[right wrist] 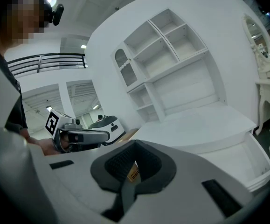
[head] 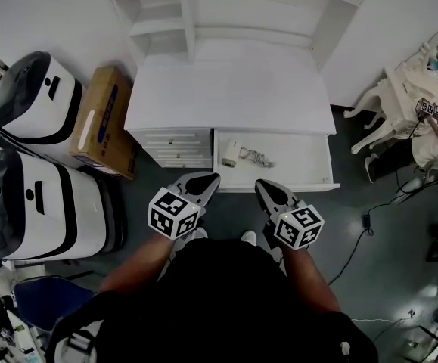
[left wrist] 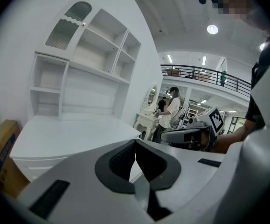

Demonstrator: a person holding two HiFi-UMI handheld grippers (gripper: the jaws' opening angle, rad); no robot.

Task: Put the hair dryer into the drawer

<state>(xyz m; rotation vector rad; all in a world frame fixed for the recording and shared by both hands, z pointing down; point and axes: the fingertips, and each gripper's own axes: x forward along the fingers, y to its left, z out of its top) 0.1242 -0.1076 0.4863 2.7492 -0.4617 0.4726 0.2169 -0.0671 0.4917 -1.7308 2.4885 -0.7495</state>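
Both claws pinched together on nothing: left gripper [head: 208, 178] and right gripper [head: 263, 186] hover just before the front edge of the open drawer [head: 309, 185]. The white hair dryer [head: 231, 154] lies inside that drawer, at its left end, cord [head: 258, 157] beside it. Placing looks done; next, perhaps, a push to close the drawer. Blue print on the cardboard box [head: 105, 119] left of the drawer: unreadable
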